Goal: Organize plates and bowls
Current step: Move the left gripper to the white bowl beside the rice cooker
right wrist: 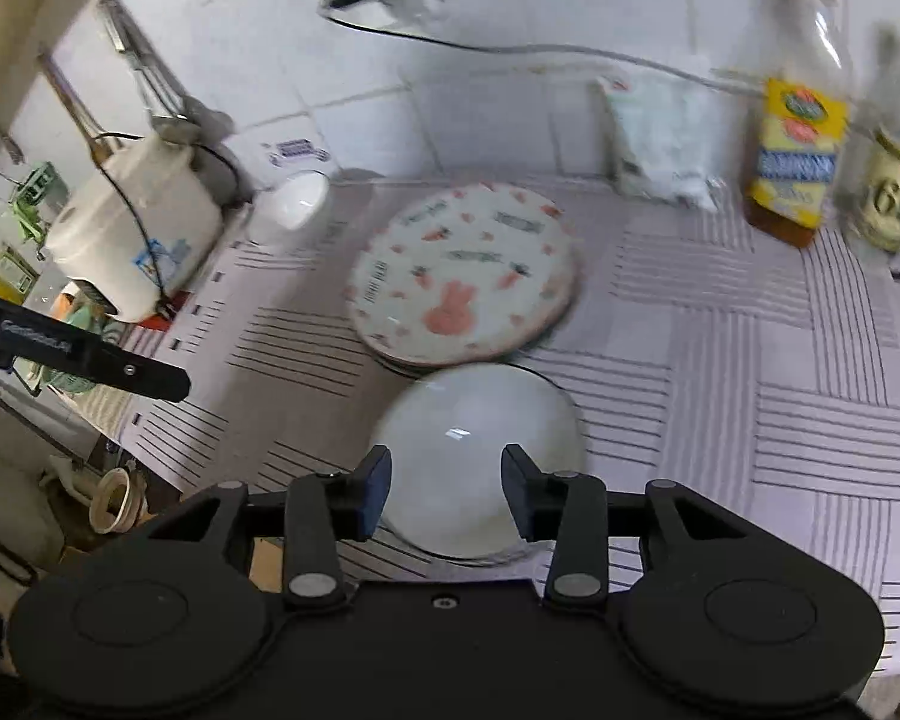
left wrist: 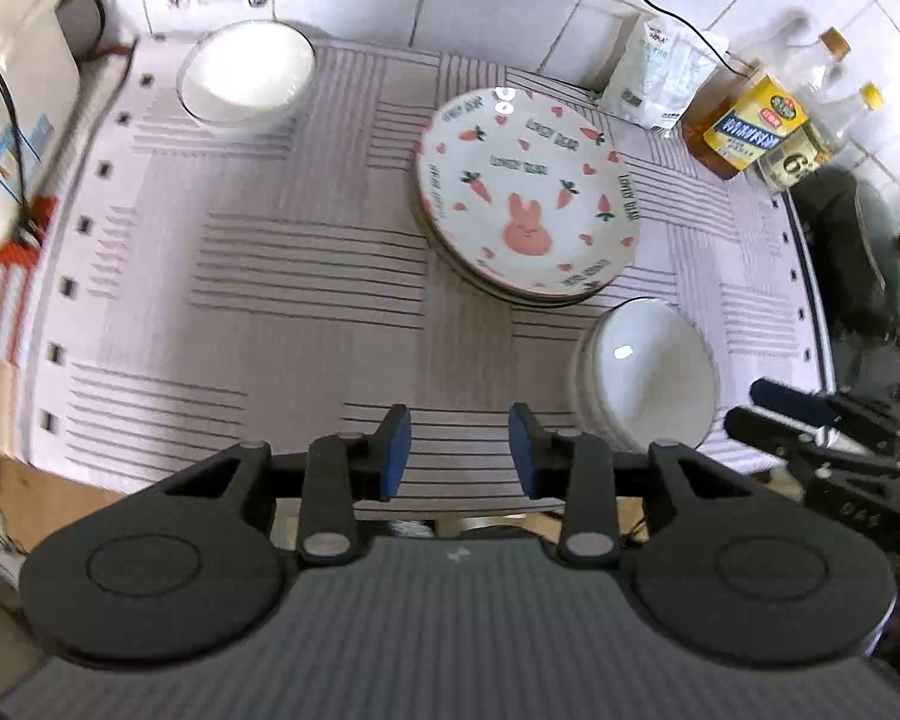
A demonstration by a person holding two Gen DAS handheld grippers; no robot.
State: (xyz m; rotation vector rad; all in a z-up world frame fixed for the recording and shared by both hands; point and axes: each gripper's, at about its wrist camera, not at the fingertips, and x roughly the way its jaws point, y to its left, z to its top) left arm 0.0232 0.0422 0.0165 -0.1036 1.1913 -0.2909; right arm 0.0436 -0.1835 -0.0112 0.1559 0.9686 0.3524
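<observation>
A stack of bunny-and-carrot plates [left wrist: 528,198] sits mid-table on the striped cloth; it also shows in the right wrist view [right wrist: 462,276]. A stack of white bowls [left wrist: 648,372] stands at the near right, close in front of my right gripper [right wrist: 444,489], which is open and empty above its near rim [right wrist: 480,450]. Another white bowl [left wrist: 246,72] sits at the far left by the wall, and shows in the right wrist view [right wrist: 297,201]. My left gripper [left wrist: 459,450] is open and empty over the cloth's near edge. The right gripper shows in the left wrist view [left wrist: 810,432].
Oil bottles [left wrist: 750,126] and a white bag [left wrist: 660,78] stand at the far right by the tiled wall. A white rice cooker [right wrist: 132,234] with a black cord sits at the left edge. The striped cloth [left wrist: 306,276] covers the table.
</observation>
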